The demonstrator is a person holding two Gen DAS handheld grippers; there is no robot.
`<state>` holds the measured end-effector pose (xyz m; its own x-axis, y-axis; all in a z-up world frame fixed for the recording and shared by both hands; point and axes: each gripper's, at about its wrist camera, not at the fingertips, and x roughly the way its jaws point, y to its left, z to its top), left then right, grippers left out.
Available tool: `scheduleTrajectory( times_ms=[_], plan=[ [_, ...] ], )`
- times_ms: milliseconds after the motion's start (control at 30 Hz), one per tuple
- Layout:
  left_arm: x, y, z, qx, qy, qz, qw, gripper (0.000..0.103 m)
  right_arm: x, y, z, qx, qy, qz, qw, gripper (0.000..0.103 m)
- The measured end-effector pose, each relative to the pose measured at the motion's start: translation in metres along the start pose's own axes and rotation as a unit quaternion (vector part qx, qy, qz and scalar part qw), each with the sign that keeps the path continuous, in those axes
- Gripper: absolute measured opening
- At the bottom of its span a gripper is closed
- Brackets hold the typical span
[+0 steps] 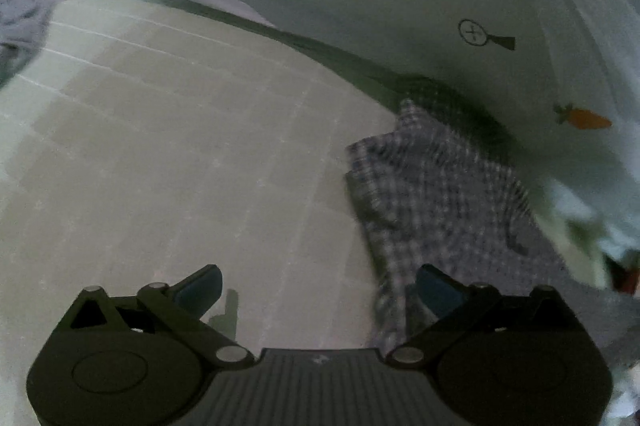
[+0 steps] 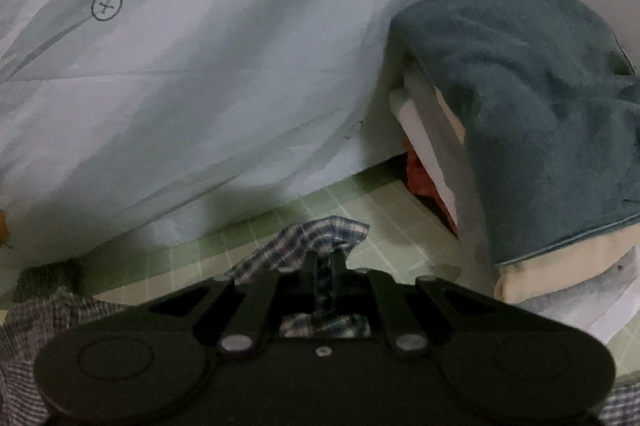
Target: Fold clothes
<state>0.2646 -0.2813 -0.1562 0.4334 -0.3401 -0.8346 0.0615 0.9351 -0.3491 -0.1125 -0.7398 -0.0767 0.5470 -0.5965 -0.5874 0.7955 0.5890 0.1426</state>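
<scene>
A blue-and-white checked garment (image 1: 432, 193) lies crumpled on the pale green checked sheet (image 1: 180, 129), to the right in the left wrist view. My left gripper (image 1: 318, 288) is open just above the sheet, its right finger over the garment's edge and nothing between the fingers. In the right wrist view my right gripper (image 2: 325, 258) is shut on a bunched corner of the same checked garment (image 2: 320, 232), lifted off the sheet (image 2: 384, 201). More of the cloth trails at the lower left.
A pale blue duvet (image 2: 192, 65) with printed motifs rises behind the garment in both views. A stack of folded bedding under a teal towel (image 2: 532, 113) stands at the right. Crumpled grey cloth (image 1: 20, 13) lies far left.
</scene>
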Motion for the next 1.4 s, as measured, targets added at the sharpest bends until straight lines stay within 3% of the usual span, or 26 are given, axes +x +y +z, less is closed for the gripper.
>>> scheduleTrajectory(
  times_ms=[167,200,300,367,533,700,800,867,967,1167,1300,1400],
  plan=[
    [0.029,-0.011,0.012,-0.012,0.021,-0.021,0.9995,0.065,0.003,-0.012,0.001,0.013,0.01,0.0,1.0,0.007],
    [0.035,-0.013,0.014,-0.014,0.025,-0.025,0.9993,0.054,0.003,-0.014,0.0,0.013,0.011,-0.002,1.0,0.007],
    [0.051,-0.018,0.019,-0.021,0.036,-0.035,0.9986,0.004,0.002,-0.02,-0.001,0.016,0.015,0.0,1.0,0.007],
    [0.058,-0.023,0.024,-0.016,0.033,-0.037,0.9986,0.003,-0.002,-0.023,-0.001,0.027,0.005,0.001,1.0,0.007],
    [0.046,-0.034,0.055,0.014,-0.022,-0.029,0.9992,0.003,-0.013,-0.015,0.007,0.024,-0.009,0.023,0.999,0.007],
    [0.062,-0.026,0.068,0.008,-0.012,0.001,0.9999,0.002,-0.012,0.008,0.005,-0.016,-0.004,0.018,1.0,0.007],
    [0.052,-0.028,0.064,0.029,-0.018,0.016,0.9993,0.011,-0.009,0.013,-0.002,-0.016,0.005,0.007,1.0,0.007],
    [0.036,-0.026,0.057,0.041,-0.034,0.028,0.9982,0.023,-0.015,0.015,-0.005,-0.011,0.004,0.021,1.0,0.007],
    [0.009,-0.021,0.046,0.057,-0.06,0.045,0.9955,0.024,-0.031,0.025,-0.012,-0.027,-0.013,0.041,0.999,0.007],
    [-0.058,-0.003,0.005,0.045,-0.087,0.043,0.9943,0.026,-0.102,0.059,-0.043,-0.088,-0.052,0.131,0.986,0.007],
    [-0.097,0.005,-0.038,0.042,-0.095,0.038,0.9939,0.029,-0.147,0.088,-0.085,-0.17,-0.041,0.157,0.972,0.007],
    [-0.109,0.001,-0.07,0.077,-0.071,0.031,0.994,0.038,-0.16,0.096,-0.125,-0.182,-0.001,0.166,0.969,0.008]
  ],
)
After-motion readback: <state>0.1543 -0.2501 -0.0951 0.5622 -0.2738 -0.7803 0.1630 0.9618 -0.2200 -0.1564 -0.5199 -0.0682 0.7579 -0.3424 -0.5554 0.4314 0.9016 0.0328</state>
